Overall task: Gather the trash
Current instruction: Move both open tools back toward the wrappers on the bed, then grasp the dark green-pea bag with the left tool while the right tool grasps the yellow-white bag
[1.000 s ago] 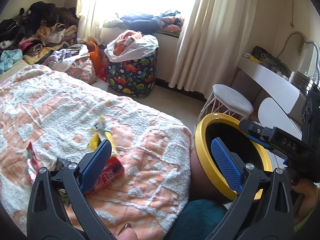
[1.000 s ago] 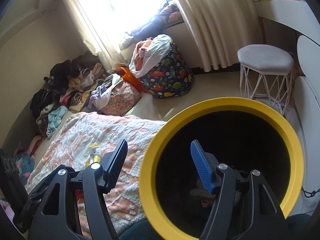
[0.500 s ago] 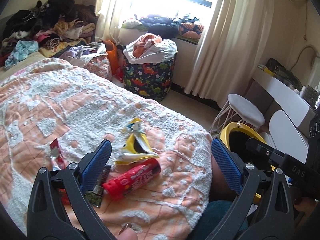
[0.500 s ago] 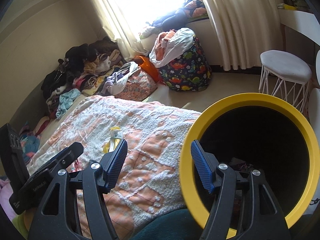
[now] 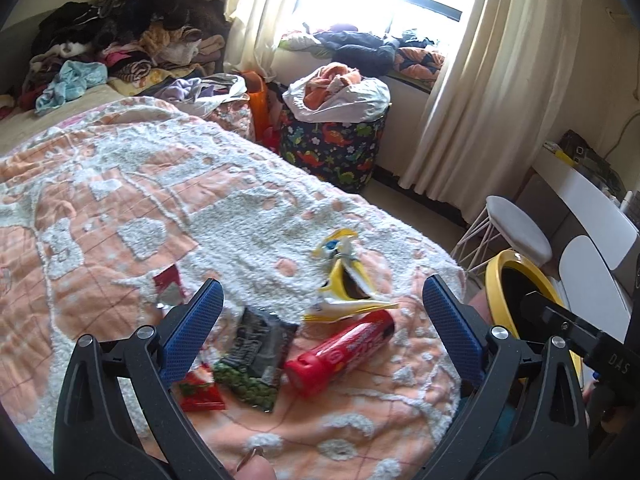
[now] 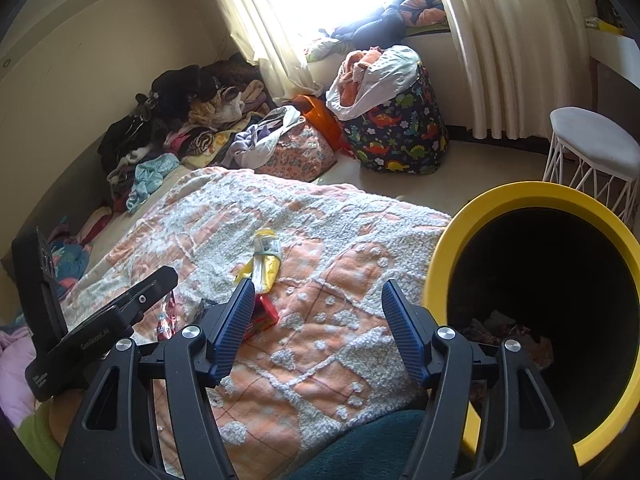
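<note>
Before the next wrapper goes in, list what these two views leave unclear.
- Bin contents: right view shows only dark shapes at the bottom; shadow hides what they are.
- Red tube: right view, the right tongs' left finger covers most of it.
- Small red wrapper: left view, partly behind the left tongs' left finger.
- Bin in the left view: largely blocked by the other tool.
- Wrapper print: too small to read.

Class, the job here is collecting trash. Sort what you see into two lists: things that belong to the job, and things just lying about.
Belongs to the job:
- red tube wrapper
- yellow wrapper
- dark snack packet
- small red wrapper
- yellow-rimmed bin
- left tongs, open
- right tongs, open

Just lying about:
- dinosaur-print laundry basket
- clothes pile
- white stool
- curtains
</note>
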Demonstrator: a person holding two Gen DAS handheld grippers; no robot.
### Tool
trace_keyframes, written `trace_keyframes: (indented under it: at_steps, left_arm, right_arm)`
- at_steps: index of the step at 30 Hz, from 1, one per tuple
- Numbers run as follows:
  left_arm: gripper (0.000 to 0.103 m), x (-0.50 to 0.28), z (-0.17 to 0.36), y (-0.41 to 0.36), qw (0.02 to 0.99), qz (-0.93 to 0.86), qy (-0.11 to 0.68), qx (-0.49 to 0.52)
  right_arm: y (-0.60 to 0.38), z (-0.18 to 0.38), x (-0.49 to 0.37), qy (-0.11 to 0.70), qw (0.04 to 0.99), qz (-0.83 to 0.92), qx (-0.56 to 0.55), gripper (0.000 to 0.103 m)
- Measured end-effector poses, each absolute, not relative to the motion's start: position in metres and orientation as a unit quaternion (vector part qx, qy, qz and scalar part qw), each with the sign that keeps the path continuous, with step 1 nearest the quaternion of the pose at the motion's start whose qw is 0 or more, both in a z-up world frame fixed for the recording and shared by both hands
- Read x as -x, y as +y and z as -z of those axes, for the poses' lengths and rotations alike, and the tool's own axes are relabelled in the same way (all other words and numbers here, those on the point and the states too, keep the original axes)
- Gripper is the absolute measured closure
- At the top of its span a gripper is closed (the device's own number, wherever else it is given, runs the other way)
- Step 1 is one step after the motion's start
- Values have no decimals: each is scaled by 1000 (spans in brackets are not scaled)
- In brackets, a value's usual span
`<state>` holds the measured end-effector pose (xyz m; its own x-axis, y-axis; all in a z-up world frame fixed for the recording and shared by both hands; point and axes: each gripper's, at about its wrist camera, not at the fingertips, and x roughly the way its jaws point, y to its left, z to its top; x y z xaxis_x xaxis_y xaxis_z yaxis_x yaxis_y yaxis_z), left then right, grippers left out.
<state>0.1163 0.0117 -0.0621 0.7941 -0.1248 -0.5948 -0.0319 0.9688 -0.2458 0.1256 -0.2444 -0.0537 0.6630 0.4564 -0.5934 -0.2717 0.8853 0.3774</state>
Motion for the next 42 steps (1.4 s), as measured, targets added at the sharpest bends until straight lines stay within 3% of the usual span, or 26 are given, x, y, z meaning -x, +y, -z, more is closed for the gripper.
trace_keyframes:
  at_steps: [2, 10, 27, 42]
  left_arm:
    - [13, -116, 66, 21, 937, 19, 327, 123]
    - [40, -119, 83, 40, 920, 24, 367, 134]
    - [48, -142, 120, 39, 886, 29, 436, 154]
    - [66, -149, 134, 46, 880, 26, 448, 155]
  right_arm:
    - [-239, 55, -127, 359, 902, -205, -126, 40]
    - [-218, 57, -136, 366, 898, -217, -112, 40]
    - [-182, 72, -178, 397, 881, -237, -97, 39]
    - [-141, 111, -223, 468, 836, -266, -107, 41]
